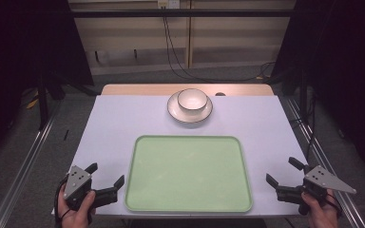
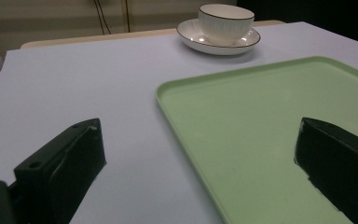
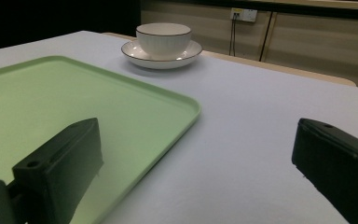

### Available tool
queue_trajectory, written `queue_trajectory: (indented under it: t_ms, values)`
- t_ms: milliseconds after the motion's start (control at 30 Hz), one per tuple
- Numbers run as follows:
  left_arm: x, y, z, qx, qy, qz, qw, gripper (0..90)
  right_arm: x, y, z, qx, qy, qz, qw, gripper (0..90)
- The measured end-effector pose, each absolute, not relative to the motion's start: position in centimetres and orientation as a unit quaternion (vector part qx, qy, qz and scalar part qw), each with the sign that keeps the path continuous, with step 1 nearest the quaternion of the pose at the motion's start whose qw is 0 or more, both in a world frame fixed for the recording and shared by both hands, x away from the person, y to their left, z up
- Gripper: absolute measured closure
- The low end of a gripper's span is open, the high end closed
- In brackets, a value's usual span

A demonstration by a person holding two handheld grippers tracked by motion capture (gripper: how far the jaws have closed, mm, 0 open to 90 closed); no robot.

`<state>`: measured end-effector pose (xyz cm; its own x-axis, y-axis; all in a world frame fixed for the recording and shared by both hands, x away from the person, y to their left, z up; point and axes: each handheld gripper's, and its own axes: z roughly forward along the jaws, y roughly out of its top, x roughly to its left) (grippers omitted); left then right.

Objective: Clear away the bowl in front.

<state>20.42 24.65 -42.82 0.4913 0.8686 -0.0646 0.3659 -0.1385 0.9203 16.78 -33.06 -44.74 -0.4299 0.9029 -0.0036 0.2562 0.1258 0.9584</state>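
We hold the left gripper [image 1: 108,174] and right gripper [image 1: 280,172] at the bench's [image 1: 123,118] near corners, fingers apart and empty. Between them lies the pale green plastic tray [image 1: 188,172]. The white ribbed ceramic bowl [image 1: 192,99] sits on its white saucer [image 1: 175,110] at the far edge.

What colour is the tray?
Pale green, plain, no pattern. The tray shows best in the high view.

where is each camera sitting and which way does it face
High view: above the person's side, looking forward and down on the green tray; both hands, left gripper and right gripper show.
Left gripper view: low at the tray's left edge, facing the bowl; open jaws show.
Right gripper view: low at the tray's right edge, open jaws.
All share bowl on saucer.
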Motion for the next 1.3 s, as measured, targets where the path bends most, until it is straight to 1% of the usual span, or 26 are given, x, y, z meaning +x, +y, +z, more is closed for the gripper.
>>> queue_trajectory:
  t_ms: [67,100,167,433,467,533,600,700,800,833,867,900,967,1000,1233,1300]
  values:
    - [20.4,24.6,-42.8,0.71,0.433,0.254,0.493,1.5,16.8,-33.0,-44.8,0.424,0.683,0.5,0.321,0.8]
    - [20.4,24.6,-42.8,0.71,0.435,0.255,0.492,1.5,16.8,-32.8,-44.9,0.423,0.688,0.499,0.313,0.9]
    - [20.4,24.4,-42.8,0.708,0.437,0.253,0.494,1.7,16.8,-32.8,-45.0,0.423,0.692,0.488,0.322,1.4]
    - [20.4,23.8,-42.7,0.716,0.427,0.241,0.497,1.6,16.8,-32.7,-44.9,0.419,0.693,0.491,0.322,1.4]
    - [20.7,23.3,-42.6,0.719,0.433,0.242,0.487,0.7,16.7,-32.7,-44.9,0.418,0.693,0.492,0.322,1.4]
    - [21.1,22.6,-42.2,0.722,0.43,0.24,0.486,2.9,16.8,-32.7,-44.9,0.418,0.695,0.493,0.315,1.4]
    - [21.3,22.3,-41.7,0.721,0.422,0.246,0.492,1.0,16.9,-32.7,-45.1,0.422,0.695,0.493,0.31,2.0]
    - [21.6,22.2,-41.6,0.717,0.423,0.239,0.5,1.4,16.8,-32.7,-45.0,0.422,0.694,0.495,0.309,1.8]
    - [22.0,22.2,-41.7,0.722,0.419,0.243,0.495,1.4,16.8,-32.7,-45.0,0.42,0.694,0.496,0.309,1.8]
    - [22.1,22.2,-41.9,0.721,0.418,0.252,0.491,1.1,16.8,-32.6,-45.1,0.419,0.696,0.492,0.313,1.8]
    - [22.3,22.3,-42.0,0.728,0.414,0.253,0.484,1.1,16.8,-32.6,-45.1,0.419,0.696,0.492,0.313,1.8]
    - [22.5,22.3,-42.1,0.721,0.423,0.247,0.491,1.3,16.7,-32.5,-45.0,0.416,0.699,0.491,0.311,1.7]
    - [23.0,22.2,-42.3,0.722,0.423,0.236,0.494,2.1,16.7,-32.3,-45.0,0.412,0.7,0.495,0.308,1.4]
    - [23.4,22.1,-42.1,0.724,0.421,0.232,0.495,2.1,16.6,-32.1,-45.0,0.407,0.701,0.494,0.313,1.4]
    - [24.5,20.7,-41.7,0.739,0.396,0.221,0.498,2.4,16.6,-32.1,-45.0,0.406,0.702,0.499,0.307,1.4]
    - [24.9,20.2,-41.6,0.749,0.383,0.225,0.491,2.4,16.6,-32.2,-45.0,0.409,0.7,0.499,0.307,1.4]
